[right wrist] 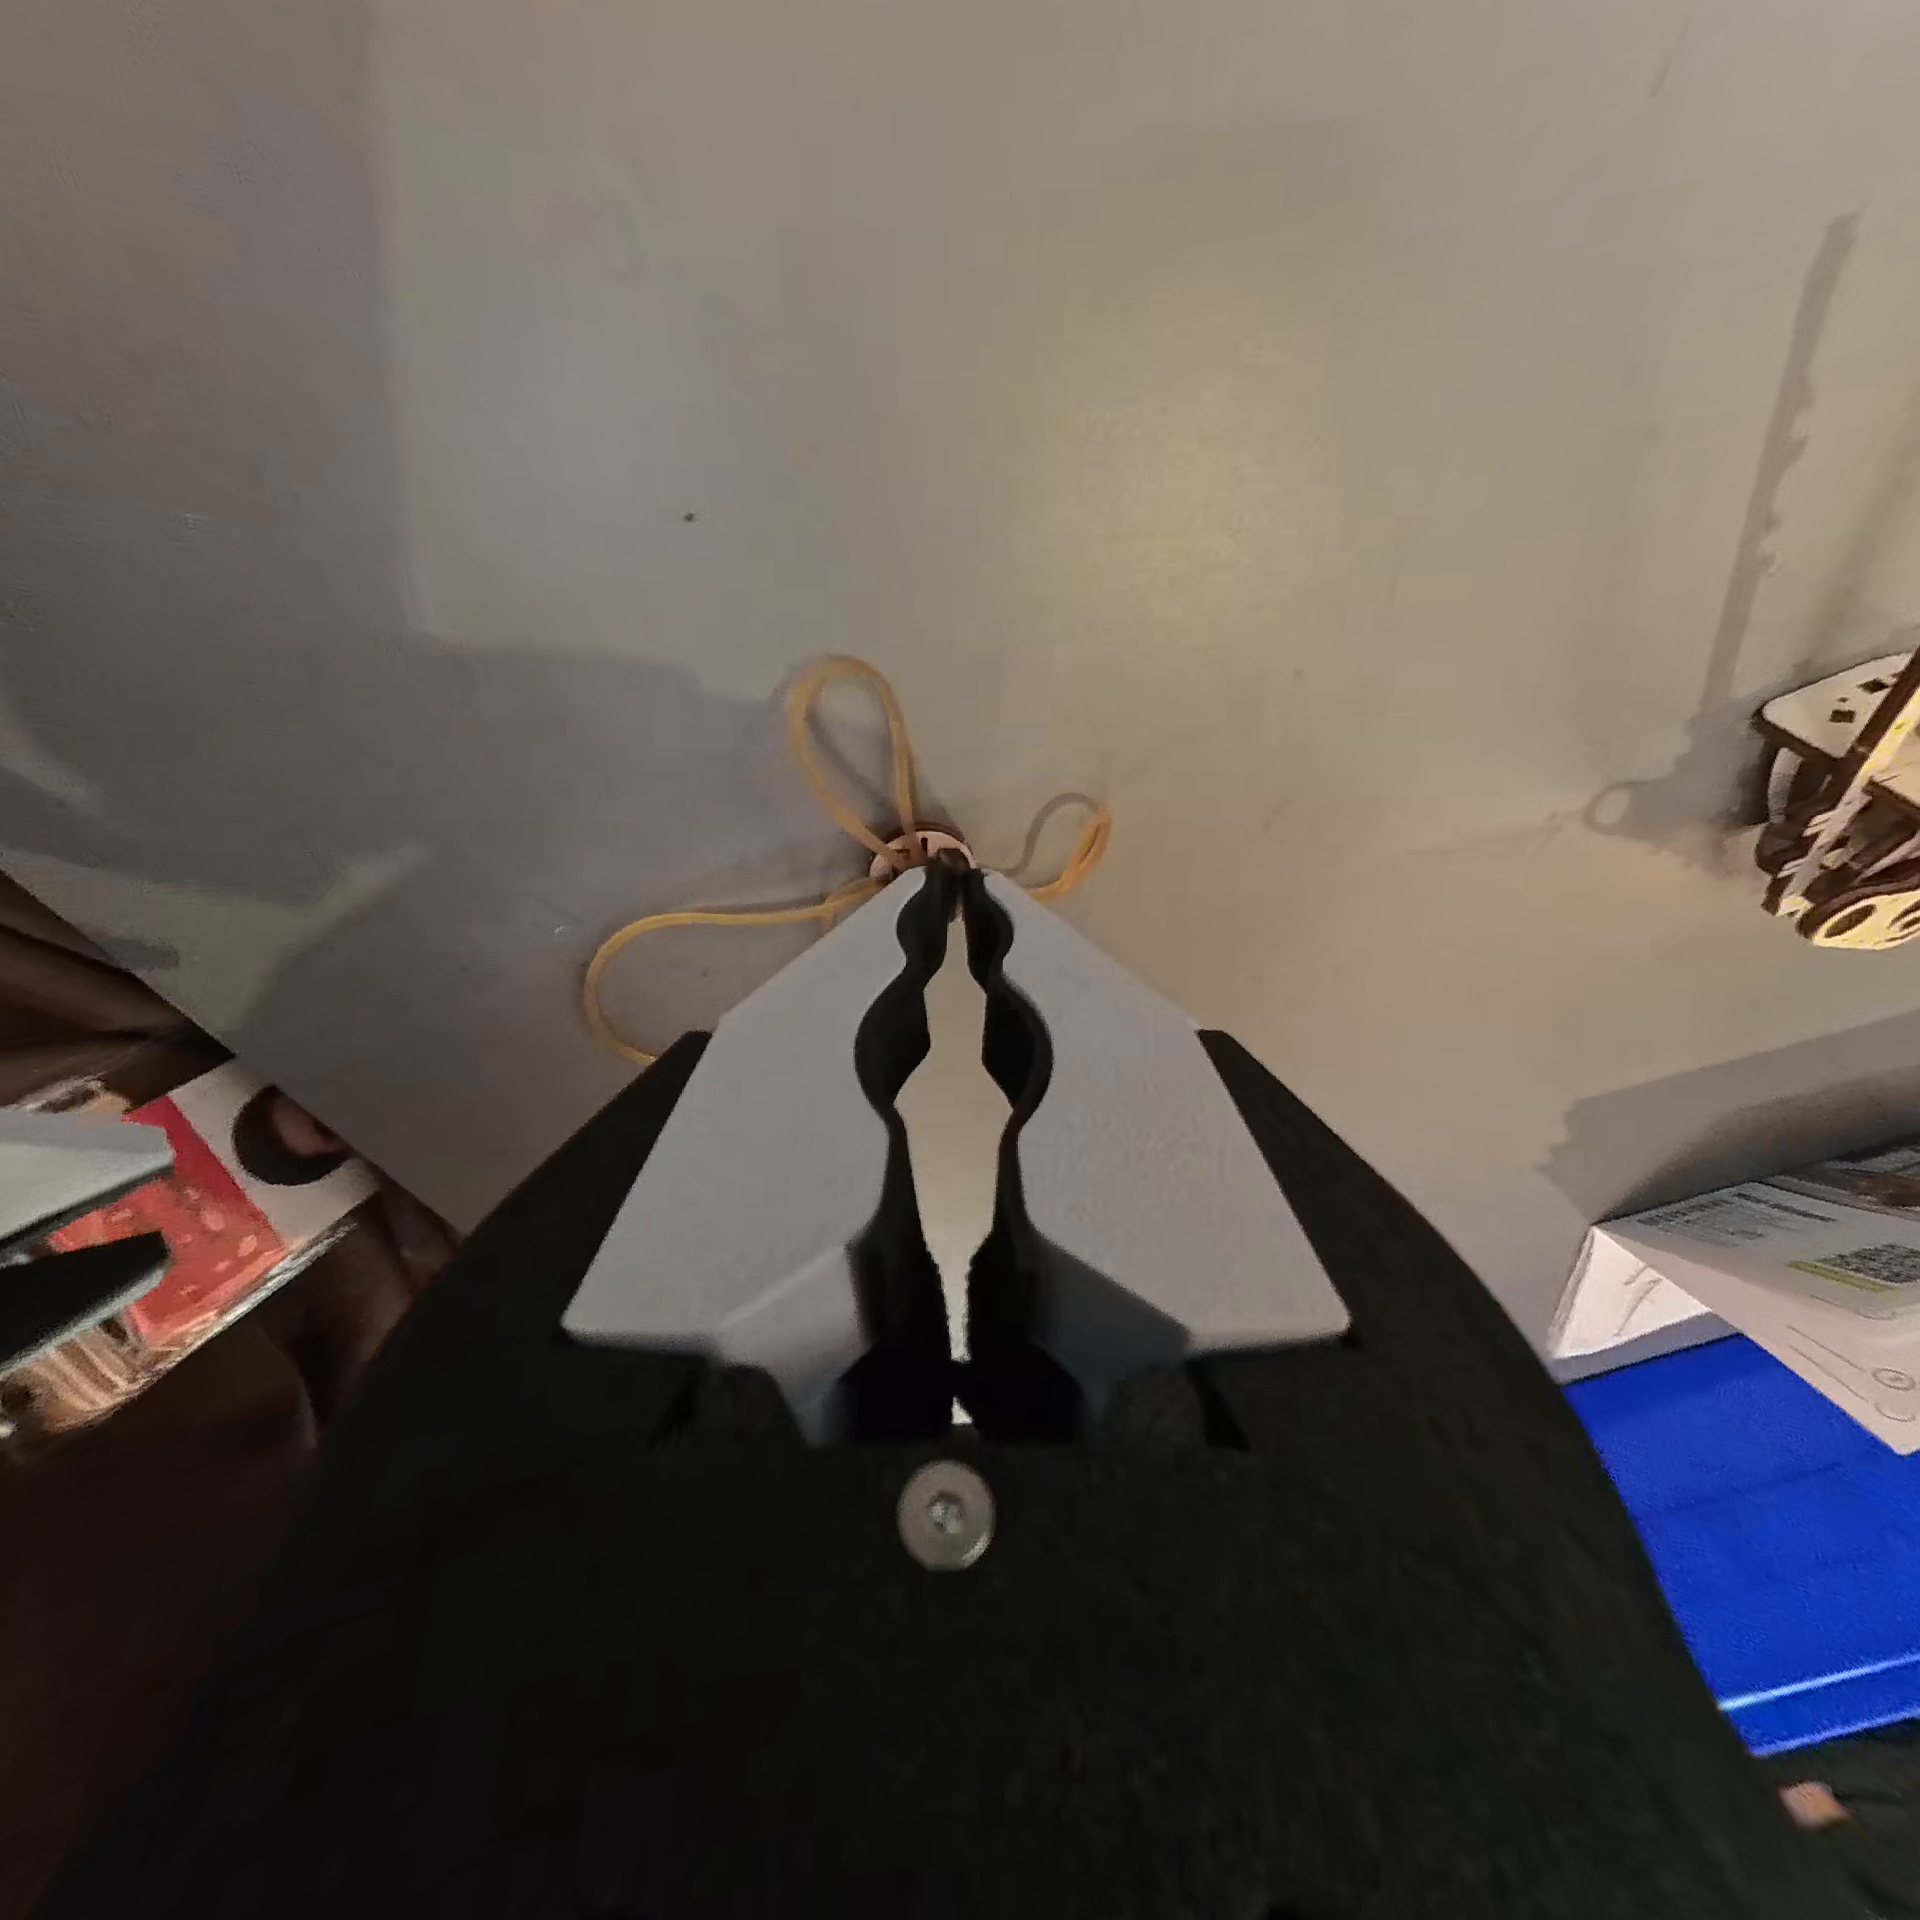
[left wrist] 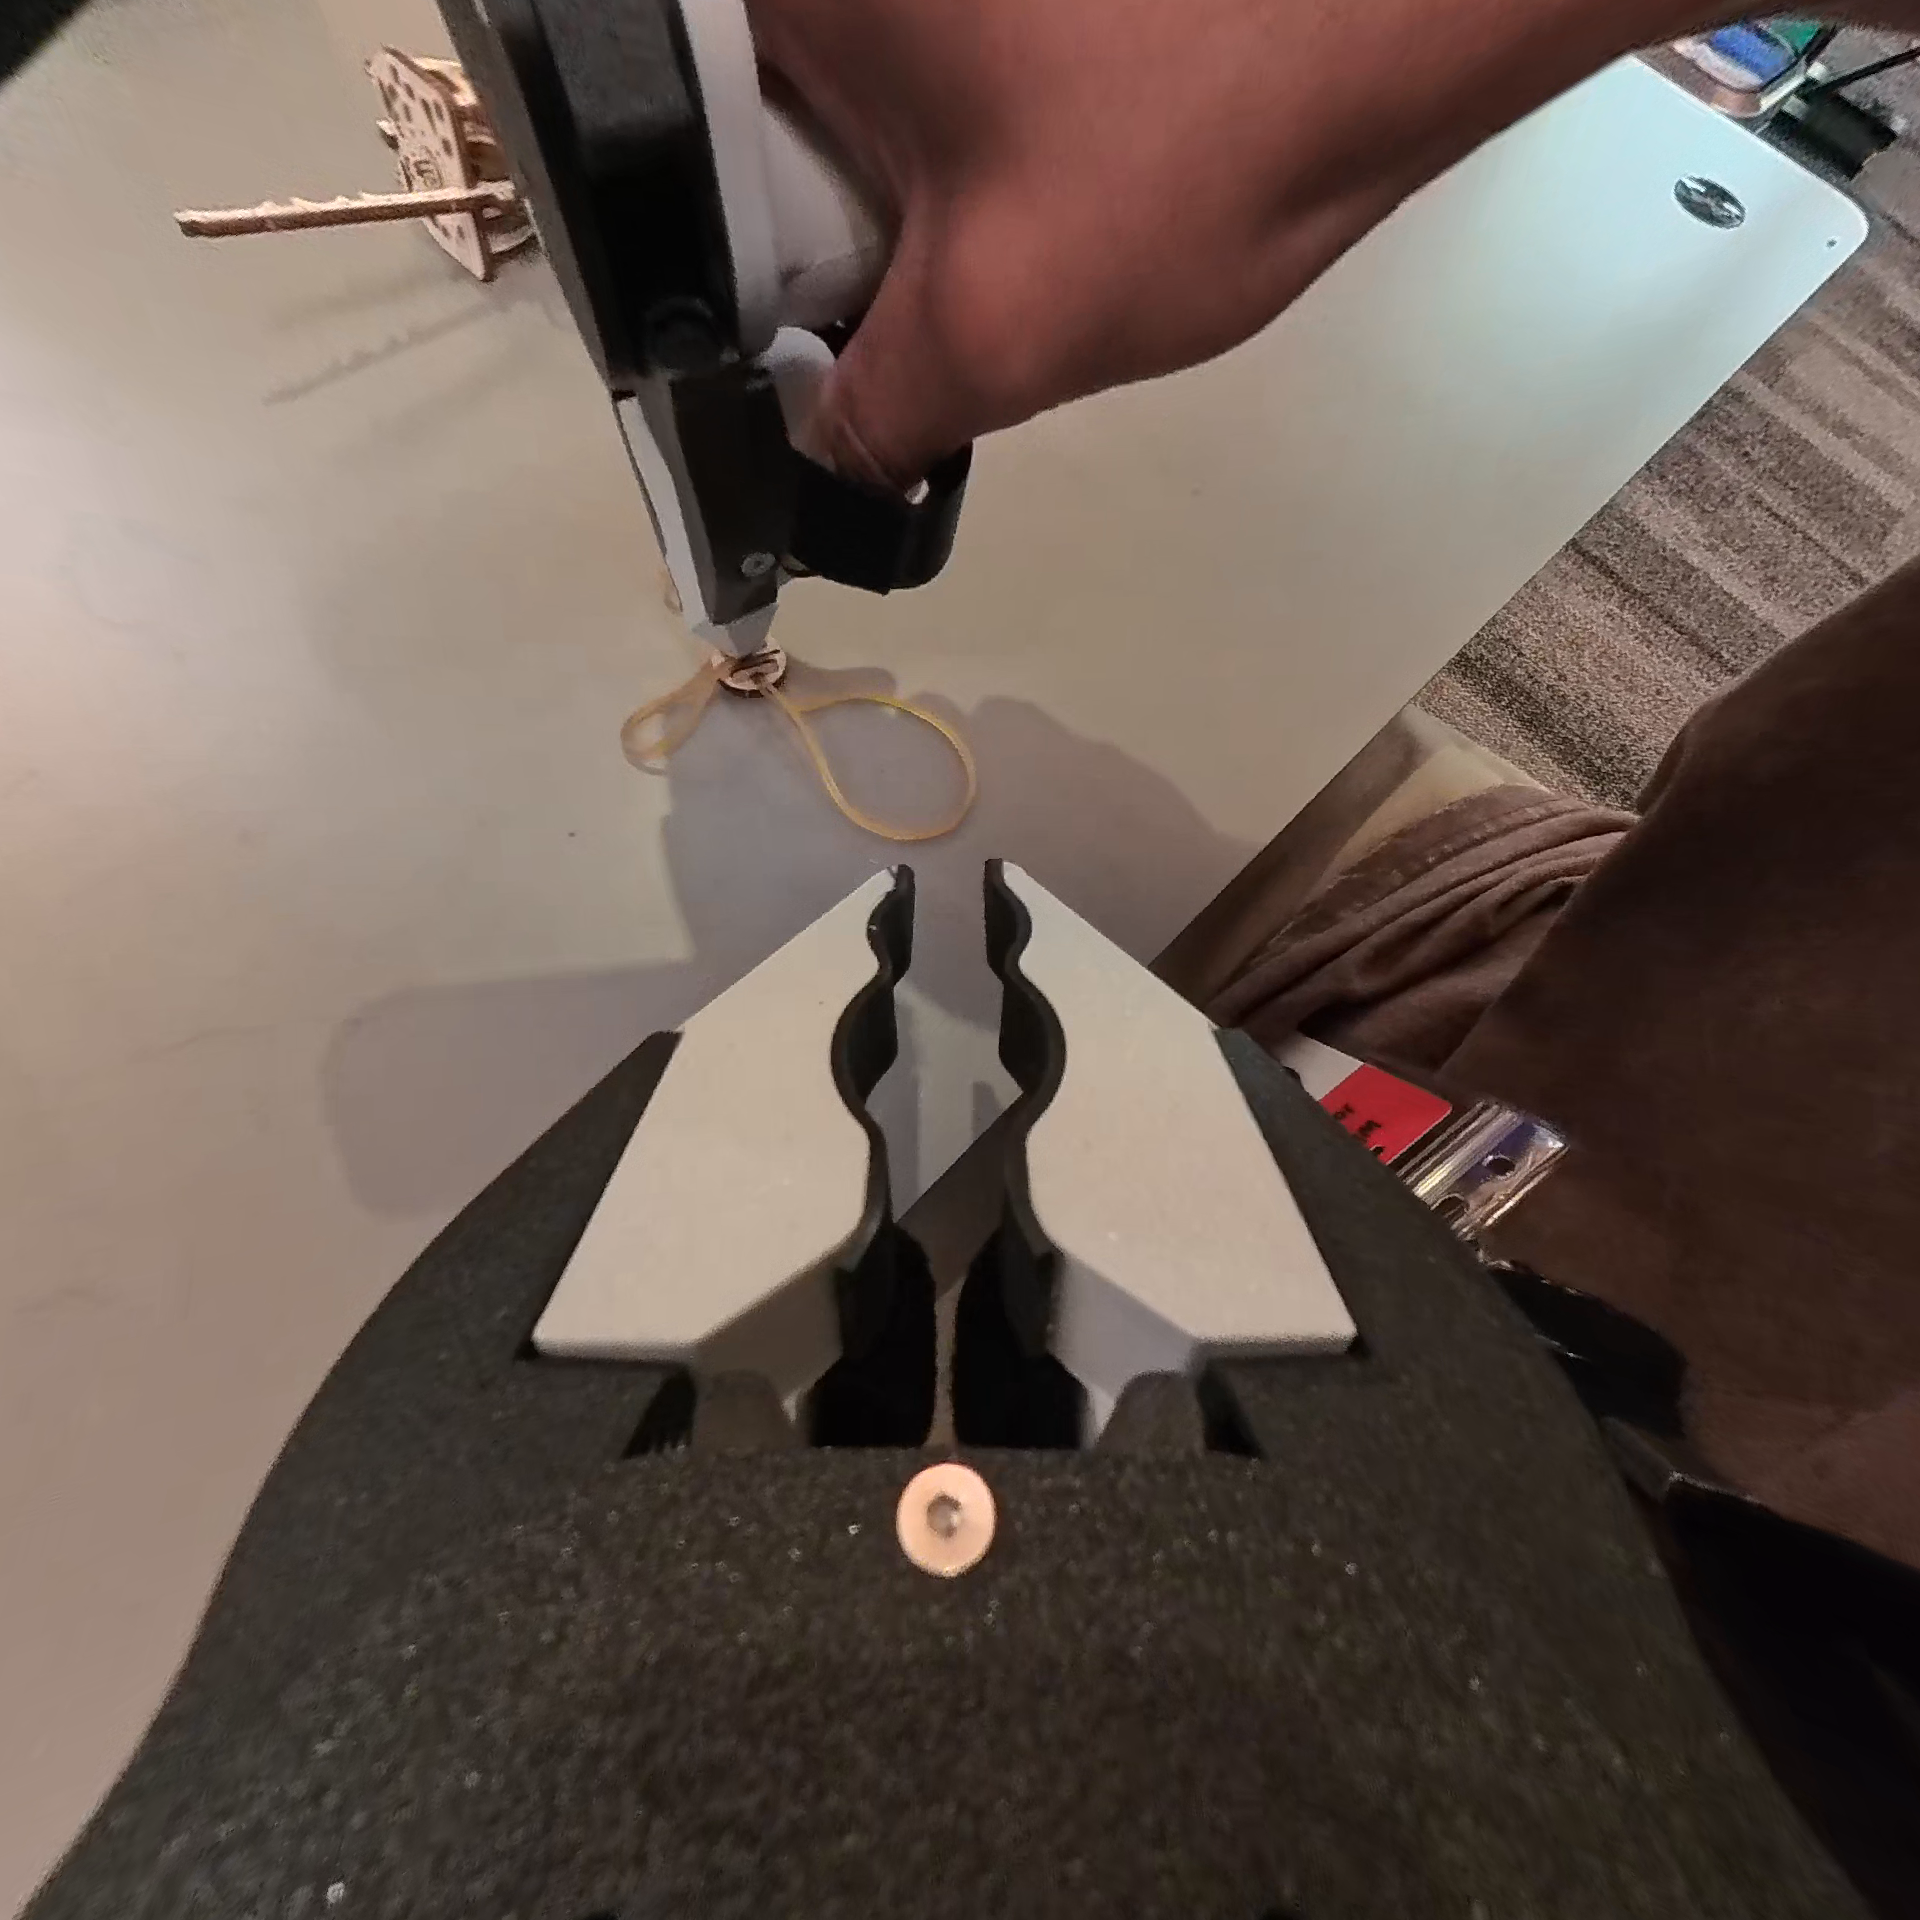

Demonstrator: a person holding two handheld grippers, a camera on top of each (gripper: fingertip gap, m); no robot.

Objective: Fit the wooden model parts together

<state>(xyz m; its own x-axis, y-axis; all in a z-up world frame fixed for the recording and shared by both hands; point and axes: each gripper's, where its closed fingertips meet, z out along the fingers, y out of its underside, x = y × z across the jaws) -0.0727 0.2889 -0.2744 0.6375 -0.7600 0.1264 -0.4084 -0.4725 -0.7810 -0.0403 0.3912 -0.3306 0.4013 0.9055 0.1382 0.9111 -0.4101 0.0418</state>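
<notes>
A small wooden ring [left wrist: 758, 670] lies on the pale table, tangled with yellow rubber bands [left wrist: 894, 769]. My right gripper [right wrist: 951, 883] points down at it, and its tips are closed on the ring [right wrist: 914, 847] and the bands [right wrist: 831, 727] at the table surface. In the left wrist view the right gripper [left wrist: 743, 644] is held by a hand. My left gripper [left wrist: 945, 878] is a little open and empty, hovering just short of the bands. A partly built wooden model [left wrist: 436, 156] with a toothed stick [left wrist: 312, 213] stands farther back; it also shows in the right wrist view [right wrist: 1849, 821].
The table's edge [left wrist: 1558, 582] runs along the right, with carpet beyond it. Printed sheets [right wrist: 1766, 1278] lie on a blue surface [right wrist: 1766, 1538]. A red card [right wrist: 208, 1195] and a person's brown sleeve [left wrist: 1662, 987] are by the near edge. Tip to tip, the grippers are about 12 centimetres apart. The partly built wooden model [left wrist: 436, 156] lies some 15 centimetres from my right tips, 30 centimetres from my left tips.
</notes>
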